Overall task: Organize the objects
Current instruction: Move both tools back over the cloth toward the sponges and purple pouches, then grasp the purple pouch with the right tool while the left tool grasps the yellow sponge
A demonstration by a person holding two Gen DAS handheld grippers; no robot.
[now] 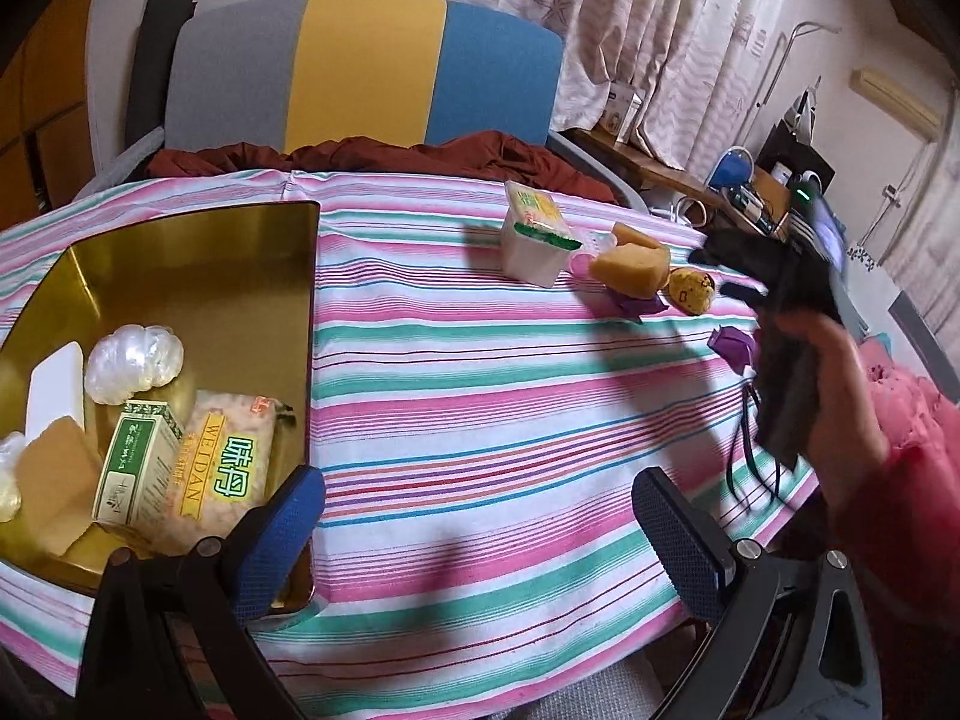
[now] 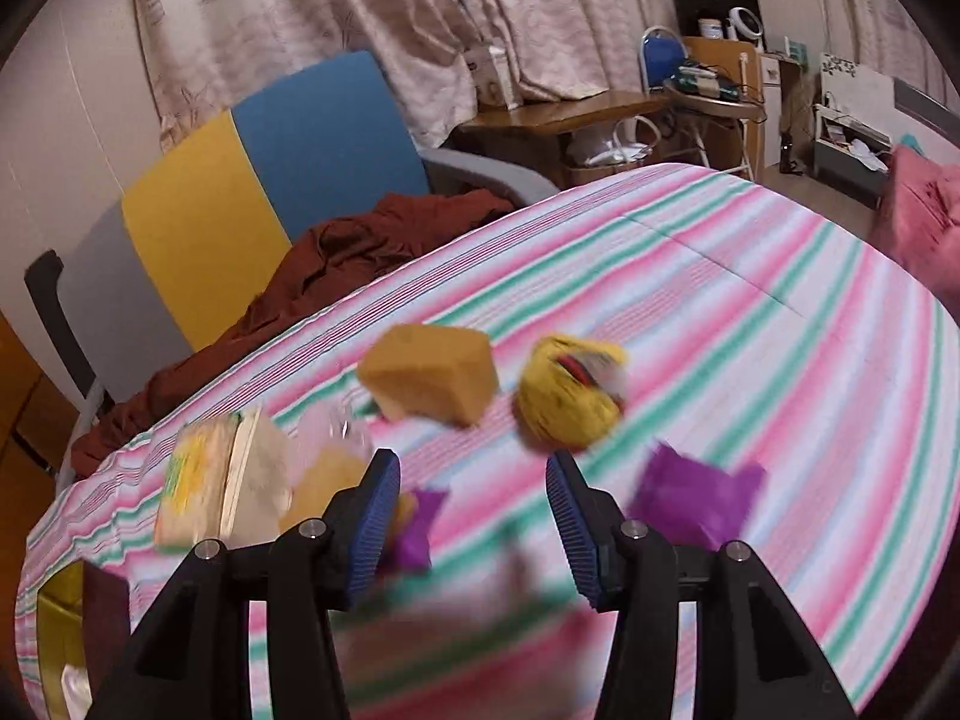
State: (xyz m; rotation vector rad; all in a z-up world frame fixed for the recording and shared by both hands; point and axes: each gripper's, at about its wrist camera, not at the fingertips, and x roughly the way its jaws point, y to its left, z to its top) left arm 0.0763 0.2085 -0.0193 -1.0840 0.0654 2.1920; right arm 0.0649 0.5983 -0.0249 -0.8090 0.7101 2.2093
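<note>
The desk (image 1: 480,408) is covered by a striped cloth. A gold tray (image 1: 198,276) at its left edge holds packets. A white tub (image 1: 534,246), a sponge (image 2: 432,372) and a yellow ball (image 2: 567,399) are seen near the far edge. Both the left tongs (image 1: 480,540) and right tongs (image 2: 474,516) are spread, nothing between.

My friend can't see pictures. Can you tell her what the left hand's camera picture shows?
A gold tray sits on a striped tablecloth, holding a green box, a snack packet and other small things. Farther off lie a white tub, yellow sponges and purple wrappers. The left gripper hangs open and empty.
</note>
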